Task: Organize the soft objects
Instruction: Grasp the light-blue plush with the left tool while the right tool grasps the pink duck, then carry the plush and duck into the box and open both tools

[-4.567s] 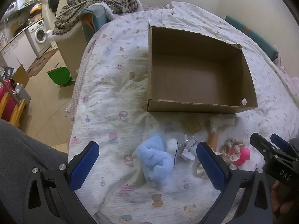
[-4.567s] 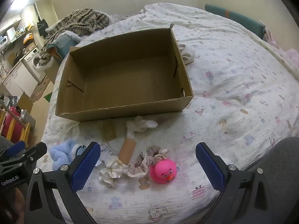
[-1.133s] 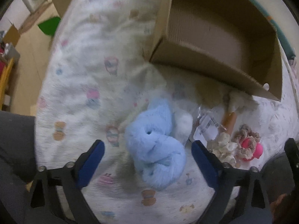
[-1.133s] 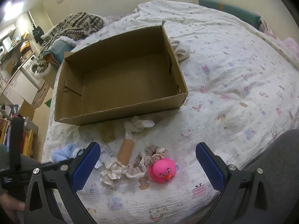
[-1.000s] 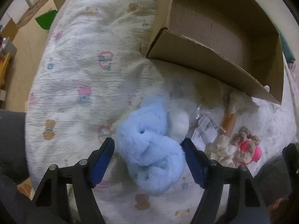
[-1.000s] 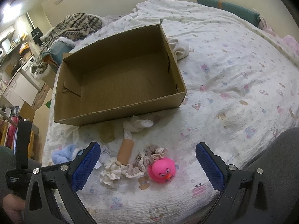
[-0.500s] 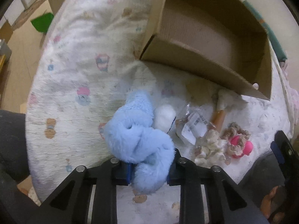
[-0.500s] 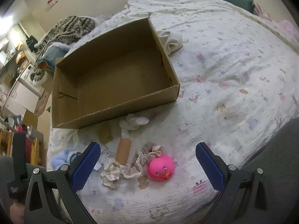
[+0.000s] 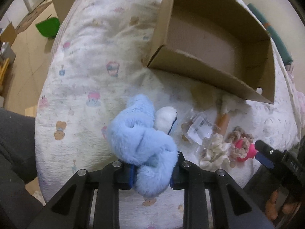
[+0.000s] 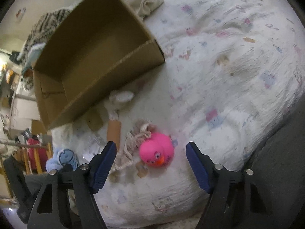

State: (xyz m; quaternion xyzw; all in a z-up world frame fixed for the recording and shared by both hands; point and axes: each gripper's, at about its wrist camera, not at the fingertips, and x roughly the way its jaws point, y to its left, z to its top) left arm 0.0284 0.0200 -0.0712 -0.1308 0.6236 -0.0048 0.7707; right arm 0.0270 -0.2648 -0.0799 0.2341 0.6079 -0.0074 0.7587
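My left gripper point(image 9: 151, 173) is shut on a fluffy light blue plush toy point(image 9: 141, 143) and holds it just above the bed; the toy also shows in the right wrist view point(image 10: 62, 159). My right gripper point(image 10: 151, 160) is open, its jaws on either side of a pink rubber duck point(image 10: 156, 152) that lies on the bed. An open, empty cardboard box point(image 9: 215, 43) sits beyond the toys; it also shows in the right wrist view point(image 10: 91, 57). A beige scrunchie point(image 10: 131, 145) touches the duck's left side.
Between the plush and the duck lie a clear plastic packet point(image 9: 200, 128), a cream scrunchie point(image 9: 213, 150) and a brown-and-white sock point(image 10: 114, 122). A cream cloth point(image 10: 147, 2) lies behind the box. The bed's left edge drops to the floor with a green bin point(image 9: 47, 26).
My left gripper closed on the blue plush and lifted it slightly. My right gripper moved down toward the pink duck and its jaws narrowed around it.
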